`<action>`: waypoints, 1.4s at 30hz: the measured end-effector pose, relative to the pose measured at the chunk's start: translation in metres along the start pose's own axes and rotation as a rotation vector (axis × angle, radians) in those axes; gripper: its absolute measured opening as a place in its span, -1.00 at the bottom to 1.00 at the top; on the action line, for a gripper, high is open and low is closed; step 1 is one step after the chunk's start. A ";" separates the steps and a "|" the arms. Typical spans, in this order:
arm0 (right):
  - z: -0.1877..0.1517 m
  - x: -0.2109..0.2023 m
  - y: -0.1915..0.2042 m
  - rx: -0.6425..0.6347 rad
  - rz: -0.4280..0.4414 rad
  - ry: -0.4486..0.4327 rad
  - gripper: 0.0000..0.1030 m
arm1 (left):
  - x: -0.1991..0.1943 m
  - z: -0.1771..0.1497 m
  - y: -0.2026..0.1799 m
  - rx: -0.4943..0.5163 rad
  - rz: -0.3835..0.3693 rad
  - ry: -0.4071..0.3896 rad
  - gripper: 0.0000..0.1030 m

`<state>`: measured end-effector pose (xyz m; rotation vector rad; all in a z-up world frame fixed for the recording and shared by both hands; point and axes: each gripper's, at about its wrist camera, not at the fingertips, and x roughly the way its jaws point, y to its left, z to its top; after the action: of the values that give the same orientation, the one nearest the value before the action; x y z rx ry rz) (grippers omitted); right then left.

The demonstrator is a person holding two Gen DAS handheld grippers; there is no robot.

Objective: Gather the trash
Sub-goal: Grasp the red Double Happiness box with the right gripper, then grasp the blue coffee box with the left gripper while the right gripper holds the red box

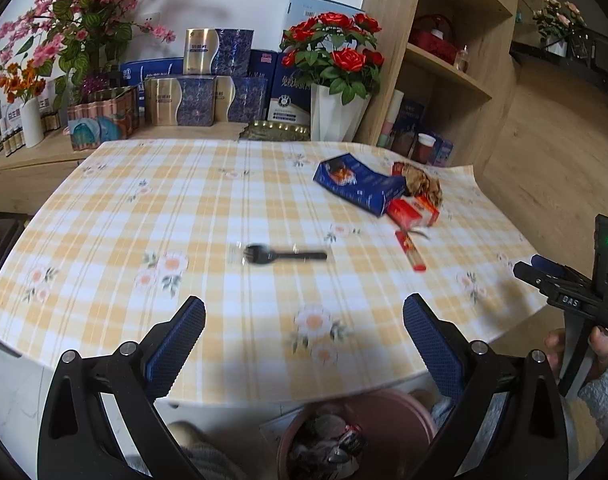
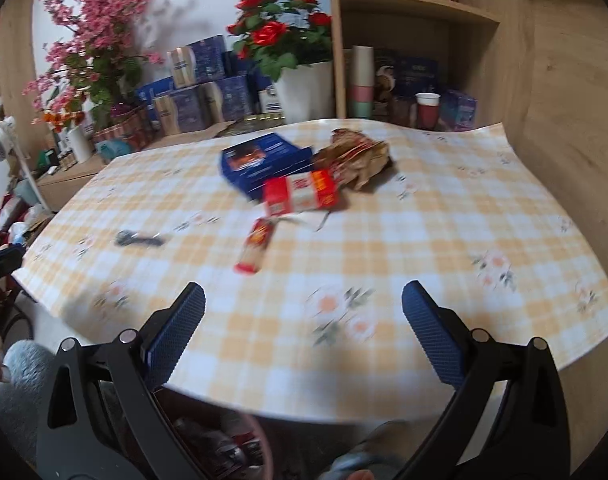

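Trash lies on a yellow checked tablecloth (image 1: 208, 208): a black plastic fork (image 1: 282, 255) (image 2: 139, 238) in the middle, a blue box (image 1: 356, 182) (image 2: 264, 160), a red and white carton (image 1: 414, 210) (image 2: 300, 194), a crumpled brown wrapper (image 1: 422, 182) (image 2: 356, 154) and a small red packet (image 1: 410, 250) (image 2: 256, 246). A pink bin (image 1: 356, 432) (image 2: 260, 448) holding wrappers stands below the table's near edge. My left gripper (image 1: 304, 332) hovers open over the near edge, with nothing between its fingers. My right gripper (image 2: 304, 332) is open and empty too, and it also shows at the right edge of the left wrist view (image 1: 576, 292).
Behind the table a wooden counter (image 1: 36, 152) carries blue gift boxes (image 1: 208, 96), pink flowers (image 1: 76, 20) and a white vase of red roses (image 1: 336, 80). A wooden shelf unit (image 1: 444, 64) with cups stands at the back right. A hand (image 1: 584, 348) in a grey sleeve holds the right gripper.
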<state>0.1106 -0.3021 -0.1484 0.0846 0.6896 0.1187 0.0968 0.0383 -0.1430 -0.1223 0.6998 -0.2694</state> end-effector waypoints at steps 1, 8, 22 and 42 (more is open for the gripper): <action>0.006 0.006 -0.004 -0.001 -0.003 0.003 0.89 | 0.004 0.006 0.000 0.000 -0.001 -0.002 0.88; 0.038 0.069 0.003 -0.143 -0.030 0.071 0.89 | 0.041 0.034 0.002 -0.028 -0.019 0.027 0.88; 0.089 0.200 0.020 -0.101 -0.035 0.254 0.89 | 0.105 0.061 0.034 -0.226 -0.065 0.104 0.88; 0.083 0.192 0.004 -0.030 0.055 0.053 0.70 | 0.187 0.077 0.029 -0.517 -0.311 0.195 0.85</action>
<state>0.3098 -0.2755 -0.2052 0.0724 0.7381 0.1845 0.2895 0.0146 -0.2064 -0.7092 0.9338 -0.3969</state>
